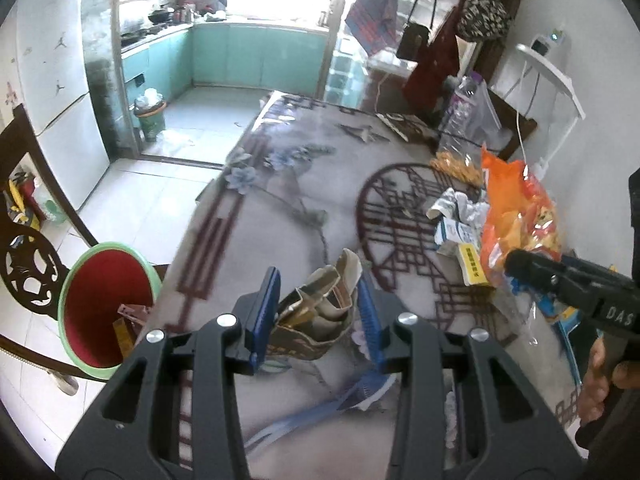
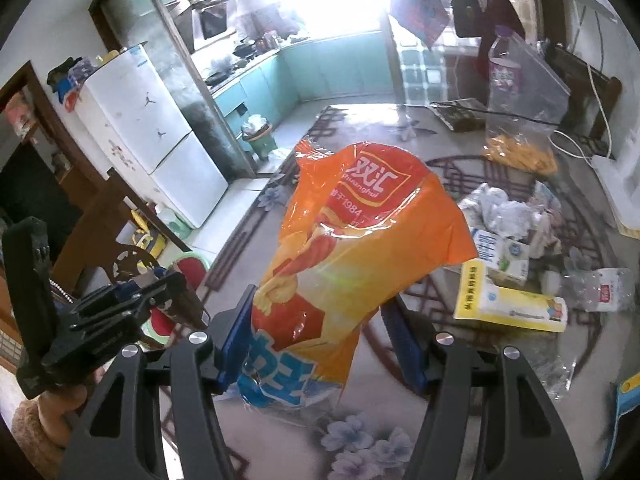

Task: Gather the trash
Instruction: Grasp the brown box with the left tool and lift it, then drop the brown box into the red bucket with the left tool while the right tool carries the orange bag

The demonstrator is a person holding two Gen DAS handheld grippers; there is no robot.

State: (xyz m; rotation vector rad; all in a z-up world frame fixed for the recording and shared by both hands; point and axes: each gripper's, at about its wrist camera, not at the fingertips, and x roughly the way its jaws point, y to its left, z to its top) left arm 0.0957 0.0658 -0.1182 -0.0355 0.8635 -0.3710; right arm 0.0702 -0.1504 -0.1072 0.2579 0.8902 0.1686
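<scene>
Closest to my left camera, the left gripper (image 1: 318,304) has its blue fingers (image 1: 264,304) drawn in narrow and clamped on a crushed brown carton (image 1: 320,312). That carton stands up between the pads, its long axis running from 6 o'clock to 12, with the torn open end pointing up toward 1 o'clock. I hold it above the glass-topped desk (image 1: 288,184). At 9 o'clock from it, down beside the desk edge, sits the bin (image 1: 106,304), green-rimmed with a red lining, and some scraps lie inside.

On my right camera, the right gripper (image 2: 324,336) has its fingers at a middling spread, holding an orange snack bag (image 2: 360,248). I see the left pad pressed into the bag's lower part; the right pad is partly hidden behind the plastic. The bag's long axis tilts from 7 o'clock up to 1 o'clock, its crumpled mouth uppermost and the blue end hanging low at 6 o'clock, clear of the desk.

At 3 o'clock from the bag, more rubbish lies on the desk: a yellow and white box (image 2: 508,304), a small milk carton (image 2: 500,252), crumpled white paper (image 2: 504,212).
</scene>
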